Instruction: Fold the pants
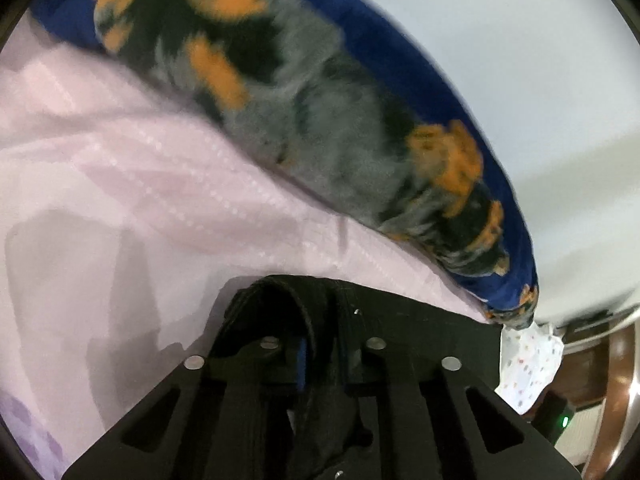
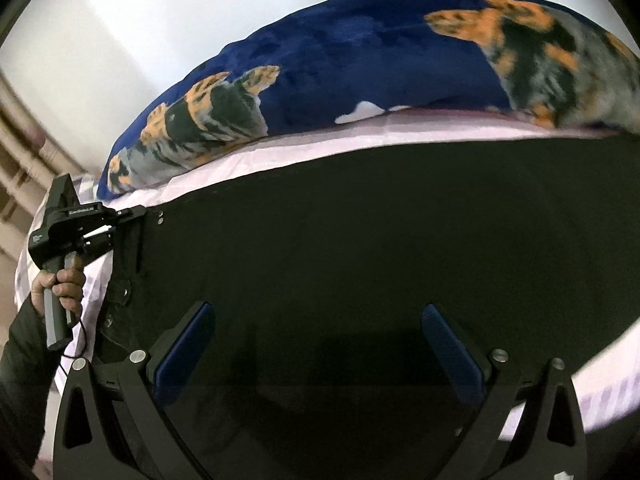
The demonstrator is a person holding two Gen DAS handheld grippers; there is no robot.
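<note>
Pants (image 2: 340, 240): black, spread flat across the pale pink bedsheet (image 2: 304, 140), filling most of the right wrist view. The waist end with a metal snap (image 2: 126, 292) and two small rivets (image 2: 160, 216) lies at the left side of that view.

Left gripper (image 2: 134, 214): jaws closed down on the top corner of the waistband, fabric pinched between them. In its own camera the left gripper (image 1: 316, 360) has a bunched fold of black pants (image 1: 280, 304) standing up between the fingers, with only a sliver of blue pad (image 1: 301, 364) showing. A hand (image 2: 60, 284) in a dark sleeve holds its grip, at the left edge of the right wrist view.

Right gripper (image 2: 316, 344): jaws wide apart, blue pads (image 2: 188, 352) clear on both sides, hanging over the flat middle of the pants. Nothing pinched. Cannot tell whether the fingertips touch the cloth.

Surroundings: a blue blanket (image 2: 360, 60) with an orange, grey and black animal print lies along the far edge of the bed, just beyond the pants, resting on the sheet. Plain white wall (image 2: 160, 8) behind it. In the left wrist view, a white spotted cloth (image 1: 528, 364) sits past the corner of the bed, near a brown wooden rail (image 1: 618, 380).
</note>
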